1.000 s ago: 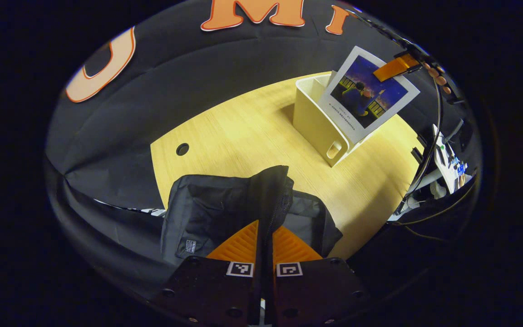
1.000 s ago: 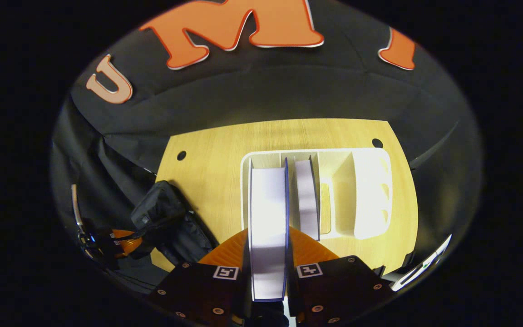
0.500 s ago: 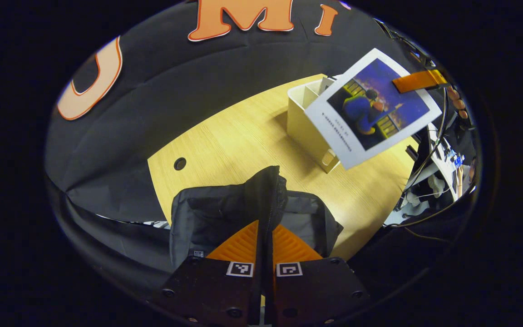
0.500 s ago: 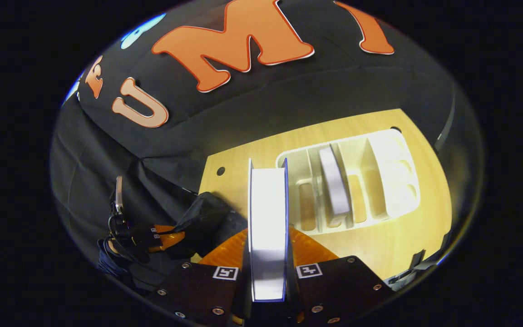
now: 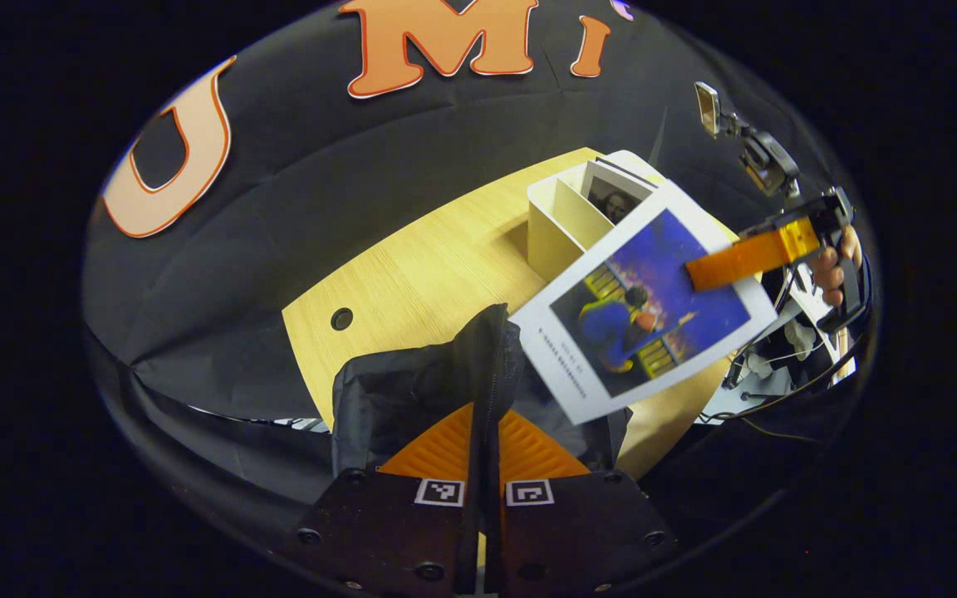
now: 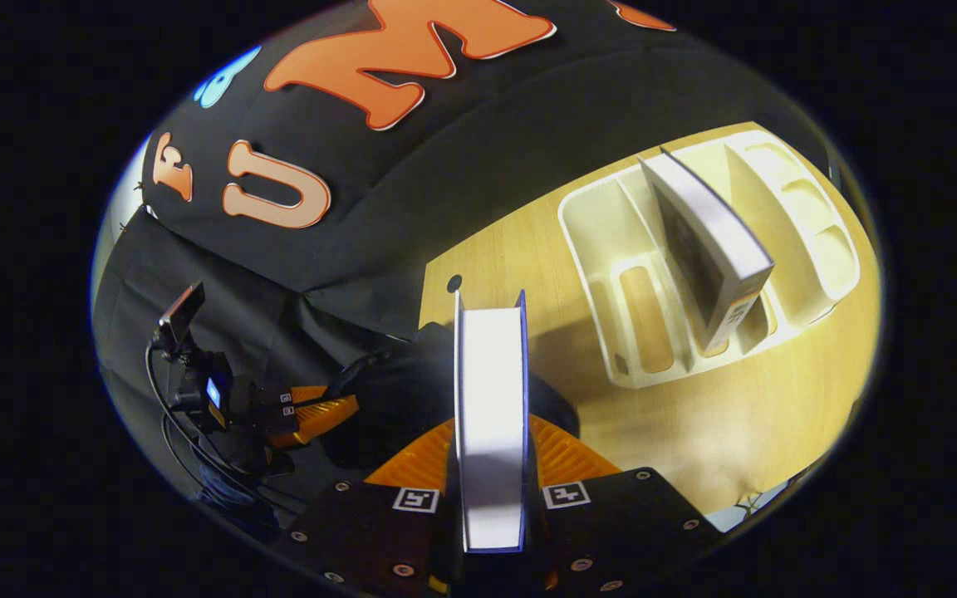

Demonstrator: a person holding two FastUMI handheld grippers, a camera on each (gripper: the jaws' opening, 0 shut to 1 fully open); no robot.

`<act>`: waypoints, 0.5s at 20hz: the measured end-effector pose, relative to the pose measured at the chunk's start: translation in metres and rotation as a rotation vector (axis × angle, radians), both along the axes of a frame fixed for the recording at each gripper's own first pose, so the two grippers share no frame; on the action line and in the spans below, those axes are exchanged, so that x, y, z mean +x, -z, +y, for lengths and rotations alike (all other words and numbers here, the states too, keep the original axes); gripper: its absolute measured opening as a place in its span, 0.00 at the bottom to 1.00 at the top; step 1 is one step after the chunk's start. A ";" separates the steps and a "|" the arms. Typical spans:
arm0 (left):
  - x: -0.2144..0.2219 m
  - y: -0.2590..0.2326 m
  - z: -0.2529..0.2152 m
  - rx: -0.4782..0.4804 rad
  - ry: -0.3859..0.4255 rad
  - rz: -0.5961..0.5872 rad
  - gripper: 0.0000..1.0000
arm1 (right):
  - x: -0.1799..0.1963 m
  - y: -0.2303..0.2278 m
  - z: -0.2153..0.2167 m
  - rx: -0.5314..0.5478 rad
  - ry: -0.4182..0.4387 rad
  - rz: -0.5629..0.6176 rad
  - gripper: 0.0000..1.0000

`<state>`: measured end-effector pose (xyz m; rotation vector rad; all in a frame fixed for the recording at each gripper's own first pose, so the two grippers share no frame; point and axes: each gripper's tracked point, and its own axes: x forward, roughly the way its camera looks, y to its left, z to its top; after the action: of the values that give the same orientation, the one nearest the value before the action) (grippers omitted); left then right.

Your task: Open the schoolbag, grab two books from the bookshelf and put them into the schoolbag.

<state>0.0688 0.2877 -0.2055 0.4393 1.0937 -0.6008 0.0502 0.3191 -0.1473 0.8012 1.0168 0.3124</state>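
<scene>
- The right gripper (image 6: pixel 491 465) pinches a book (image 6: pixel 491 415) between both fingers, with the book standing on its edge and its long side running straight out along the fingers.
- The black schoolbag (image 5: pixel 420 390) lies on the wooden table (image 5: pixel 420 266), and in the left gripper view the book's blue cover (image 5: pixel 645 311) hangs tilted just above the bag's right side.
- The left gripper (image 5: pixel 485 448) is pressed together on the bag's zipper edge, holding it up like a tent.
- A second book (image 6: pixel 707 249) leans in the cream bookshelf (image 6: pixel 603 249).
- Half a second ago the book hung over the bookshelf; now it is lower and closer to the bag.
- The right gripper has swung toward the bag, and the bookshelf sits farther to the side in its view.
</scene>
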 end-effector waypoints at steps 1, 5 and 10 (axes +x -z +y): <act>-0.001 -0.001 -0.002 -0.003 0.003 -0.002 0.04 | -0.002 0.007 0.008 0.030 0.010 0.000 0.31; 0.005 -0.006 -0.017 -0.026 0.011 -0.019 0.04 | 0.003 0.033 0.032 0.131 0.064 0.028 0.30; 0.009 -0.012 -0.040 -0.078 0.020 -0.039 0.04 | 0.011 0.059 0.060 0.203 0.130 0.038 0.30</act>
<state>0.0779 0.2473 -0.1934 0.3931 1.0261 -0.6475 0.0612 0.3794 -0.2064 1.0555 0.9732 0.2921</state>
